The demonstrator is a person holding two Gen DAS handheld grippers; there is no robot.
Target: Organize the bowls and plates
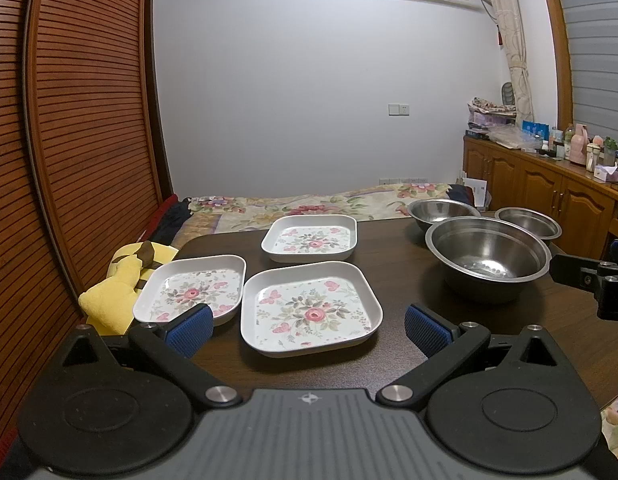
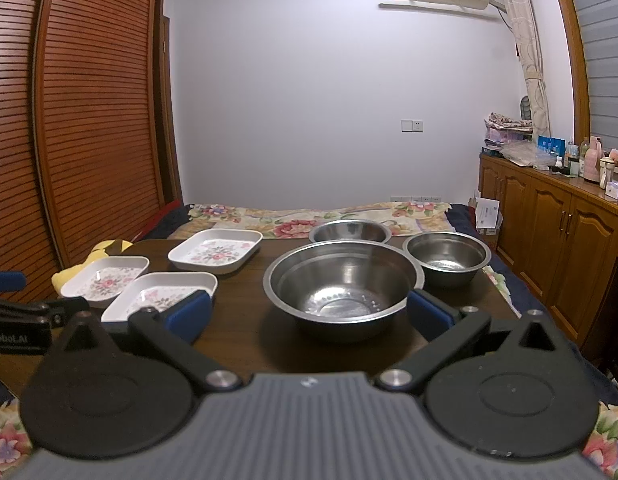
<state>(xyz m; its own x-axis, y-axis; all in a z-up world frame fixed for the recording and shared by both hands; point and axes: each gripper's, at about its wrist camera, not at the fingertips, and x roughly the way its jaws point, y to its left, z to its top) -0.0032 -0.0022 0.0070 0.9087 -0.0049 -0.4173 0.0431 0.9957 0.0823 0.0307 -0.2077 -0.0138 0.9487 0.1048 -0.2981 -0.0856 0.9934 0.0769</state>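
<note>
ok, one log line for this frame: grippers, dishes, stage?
left gripper: open, empty | right gripper: open, empty | three floral square plates, three steel bowls: unstacked on dark table | stage: pre-grasp

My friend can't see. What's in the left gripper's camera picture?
The open left gripper hovers over a dark table facing three flowery square plates. Three shiny metal bowls sit to the right.
</note>
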